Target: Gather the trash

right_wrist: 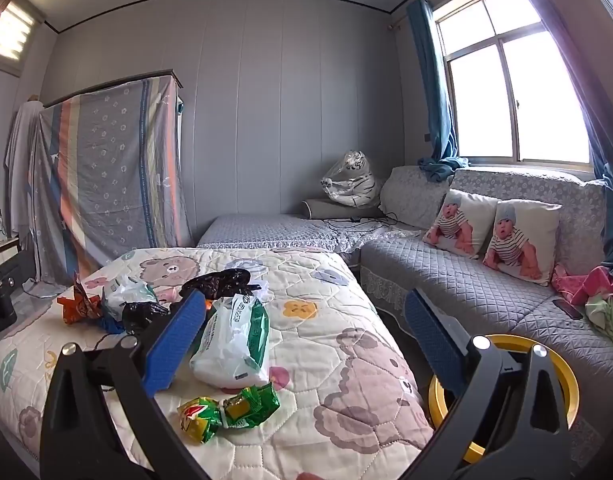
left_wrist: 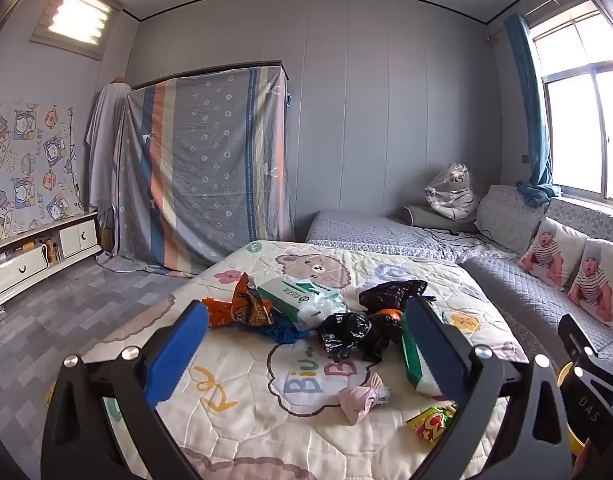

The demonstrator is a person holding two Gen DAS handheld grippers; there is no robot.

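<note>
Trash lies on a table covered by a cartoon bear quilt [left_wrist: 346,432]. In the left wrist view I see an orange snack wrapper [left_wrist: 246,306], a white-green tissue pack [left_wrist: 302,298], crumpled black bags [left_wrist: 358,334], a pink knotted bag [left_wrist: 362,398] and a green-yellow wrapper [left_wrist: 430,422]. My left gripper [left_wrist: 306,356] is open and empty above the pile. In the right wrist view a white-green pack [right_wrist: 234,344] and the green-yellow wrapper [right_wrist: 230,410] lie close. My right gripper [right_wrist: 306,344] is open and empty over the quilt's right edge. A yellow bin [right_wrist: 506,396] stands below it.
A grey quilted sofa [right_wrist: 466,280] with two baby-print pillows [right_wrist: 490,232] runs along the right under the window. A striped sheet [left_wrist: 202,168] covers a wardrobe at the back. A low white cabinet [left_wrist: 34,256] stands at the left. Clothes [right_wrist: 594,292] lie on the sofa.
</note>
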